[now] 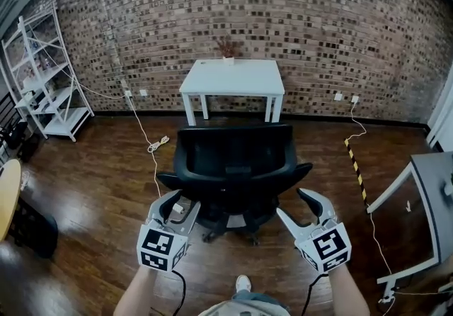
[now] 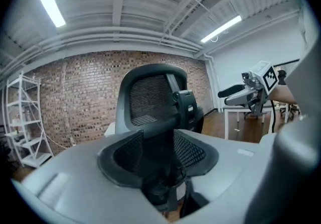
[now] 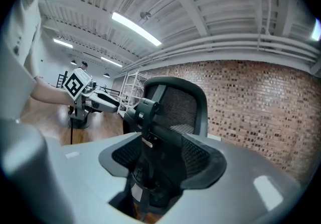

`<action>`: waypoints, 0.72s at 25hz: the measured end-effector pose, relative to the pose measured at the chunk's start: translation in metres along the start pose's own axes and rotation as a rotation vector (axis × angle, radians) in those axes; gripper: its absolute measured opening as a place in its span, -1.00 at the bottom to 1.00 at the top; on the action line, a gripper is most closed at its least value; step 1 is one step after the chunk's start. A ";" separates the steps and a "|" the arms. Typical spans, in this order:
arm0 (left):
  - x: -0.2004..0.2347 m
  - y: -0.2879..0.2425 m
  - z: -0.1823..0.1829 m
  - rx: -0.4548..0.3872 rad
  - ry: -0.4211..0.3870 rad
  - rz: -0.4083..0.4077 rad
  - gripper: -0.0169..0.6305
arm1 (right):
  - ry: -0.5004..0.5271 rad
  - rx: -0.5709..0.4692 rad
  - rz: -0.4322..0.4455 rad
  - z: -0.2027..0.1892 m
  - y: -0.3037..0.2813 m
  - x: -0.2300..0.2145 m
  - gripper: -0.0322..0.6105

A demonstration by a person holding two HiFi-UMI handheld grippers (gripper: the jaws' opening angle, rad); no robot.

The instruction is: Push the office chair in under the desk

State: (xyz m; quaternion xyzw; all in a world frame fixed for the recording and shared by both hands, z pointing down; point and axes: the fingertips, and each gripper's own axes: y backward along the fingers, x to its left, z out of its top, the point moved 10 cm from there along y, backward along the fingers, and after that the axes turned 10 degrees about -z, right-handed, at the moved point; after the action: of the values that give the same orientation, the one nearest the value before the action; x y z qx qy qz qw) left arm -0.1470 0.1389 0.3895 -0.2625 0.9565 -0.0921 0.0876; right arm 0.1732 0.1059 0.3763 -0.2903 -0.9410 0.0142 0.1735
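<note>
Left gripper (image 1: 181,206) at lower left of the head view, jaws standing well apart, nothing clamped between the pads. Beyond the gap, along its own jaws, only the mesh back and dark stem of the office chair (image 1: 233,162). Right gripper (image 1: 295,206) at lower right, likewise parted and gripping nothing, the same chair framed past its gap. Both held behind the chair, one off each side of the backrest, close to it, with no contact that can be made out.

Black chair at frame centre on the dark wood floor (image 1: 92,187), back turned toward the person, armrests out to either side. White desk (image 1: 232,77) above it in the frame, set against the brick wall (image 1: 318,17). Chair out in front of the desk, not yet under it; seat hidden behind the backrest.

White shelf unit (image 1: 49,77) at upper left. White cable (image 1: 152,148) trailing over the floor left of the chair.
</note>
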 end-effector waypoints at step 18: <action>0.081 -0.034 -0.022 0.247 -0.322 -0.116 -0.12 | 0.334 0.072 0.220 -0.018 -0.069 -0.066 -0.04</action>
State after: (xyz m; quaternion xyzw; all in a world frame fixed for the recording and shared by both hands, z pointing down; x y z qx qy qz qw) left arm -0.2037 0.0711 0.4088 -0.3157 0.8949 -0.1702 0.2654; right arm 0.1923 0.0107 0.3807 -0.3834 -0.8606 0.0184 0.3349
